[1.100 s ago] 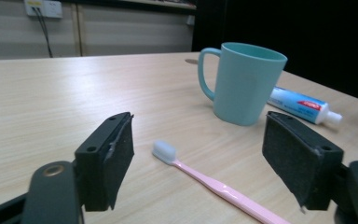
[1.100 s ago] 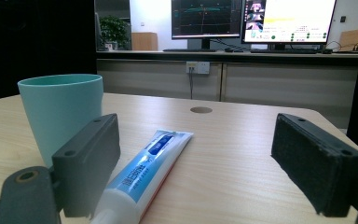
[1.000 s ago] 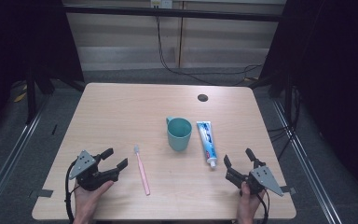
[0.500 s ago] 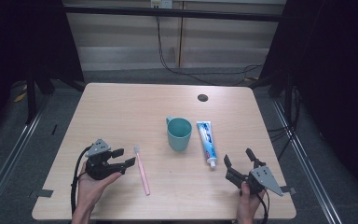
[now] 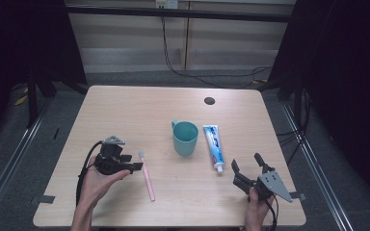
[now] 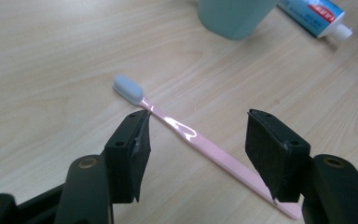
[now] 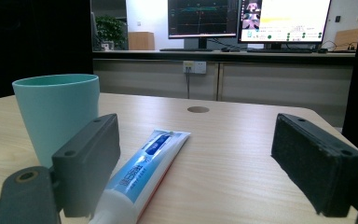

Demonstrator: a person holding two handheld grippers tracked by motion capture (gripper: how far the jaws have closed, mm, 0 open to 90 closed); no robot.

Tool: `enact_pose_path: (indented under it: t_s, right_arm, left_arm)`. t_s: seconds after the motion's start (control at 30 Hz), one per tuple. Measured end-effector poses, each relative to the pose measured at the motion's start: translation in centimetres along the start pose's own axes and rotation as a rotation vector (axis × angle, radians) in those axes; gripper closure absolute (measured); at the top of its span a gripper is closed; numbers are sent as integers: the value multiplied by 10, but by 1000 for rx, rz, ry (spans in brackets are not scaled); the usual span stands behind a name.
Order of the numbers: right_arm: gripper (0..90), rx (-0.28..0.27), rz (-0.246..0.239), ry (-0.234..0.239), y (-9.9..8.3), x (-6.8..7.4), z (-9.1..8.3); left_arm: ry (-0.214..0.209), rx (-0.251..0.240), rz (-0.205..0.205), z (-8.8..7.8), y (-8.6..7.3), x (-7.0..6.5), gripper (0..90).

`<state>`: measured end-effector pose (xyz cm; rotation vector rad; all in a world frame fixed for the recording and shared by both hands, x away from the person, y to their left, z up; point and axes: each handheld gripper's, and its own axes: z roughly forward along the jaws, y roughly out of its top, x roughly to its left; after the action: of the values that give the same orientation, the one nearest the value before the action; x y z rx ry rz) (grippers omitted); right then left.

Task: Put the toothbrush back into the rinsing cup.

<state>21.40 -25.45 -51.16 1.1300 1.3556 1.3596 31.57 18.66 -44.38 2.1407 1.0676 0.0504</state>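
The left gripper (image 5: 136,167) hangs over the front-left part of the light wooden table (image 5: 125,110), pointing twd the slim pink plastic toothbrush w/ a grey-white bristle head (image 5: 146,173). Its jaws have just been closing in, yet they stand apart w/ a clear gap. In the left gripper view the toothbrush (image 6: 200,142) lies flat on the wood and runs diagonally btwn the two black pads (image 6: 140,154); neither pad presses on it, and the handle shows plainly in the gap.

The toothbrush head points away from the person, the handle end twd the front edge. Just right of it, near the table's middle, stands the teal plastic cup (image 5: 185,138), upright. Beside the cup on its right lies the white-and-blue toothpaste tube (image 5: 214,147), cap end twd the person.

The right gripper (image 5: 245,169) sits at the front-right, held in the person's right hand (image 5: 256,209), jaws wide apart w/ nothing btwn them. Its own view looks along the tube (image 7: 142,170), cup (image 7: 56,114) at left. A small dark round hole (image 5: 209,100) marks the far side of the table.
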Motion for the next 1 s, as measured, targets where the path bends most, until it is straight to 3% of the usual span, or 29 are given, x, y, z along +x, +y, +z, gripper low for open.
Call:
enact_pose_path:
  t_s: [0.13, 0.27, 0.4, 0.53, 0.57, 0.8, 0.9, 1.0]
  right_arm:
    - [143, 0, 0, -2, 0, 0, 0]
    - [143, 1, 1, -6, 0, 0, 0]
    - [143, 1, 1, -7, 0, 0, 0]
    - [142, 2, 0, -10, 0, 0, 0]
    - [142, 1, 0, -12, 0, 0, 0]
    - [142, 0, 0, -21, 0, 1, 0]
    - [141, 0, 0, -23, 0, 1, 0]
    - [141, 0, 0, -24, 0, 1, 0]
  left_arm:
    - [-8, 92, -59, 6, 9, 0, 402]
    - [-9, 126, -76, 9, 15, -2, 420]
    - [13, 206, -77, 17, 23, -6, 447]
    - [22, 232, -83, 21, 27, -7, 474]
    - [7, 252, -74, 22, 29, -6, 510]
    - [18, 301, -81, 29, 33, -9, 513]
    - [5, 360, -83, 37, 35, -10, 504]
    - [20, 384, -83, 42, 35, -10, 503]
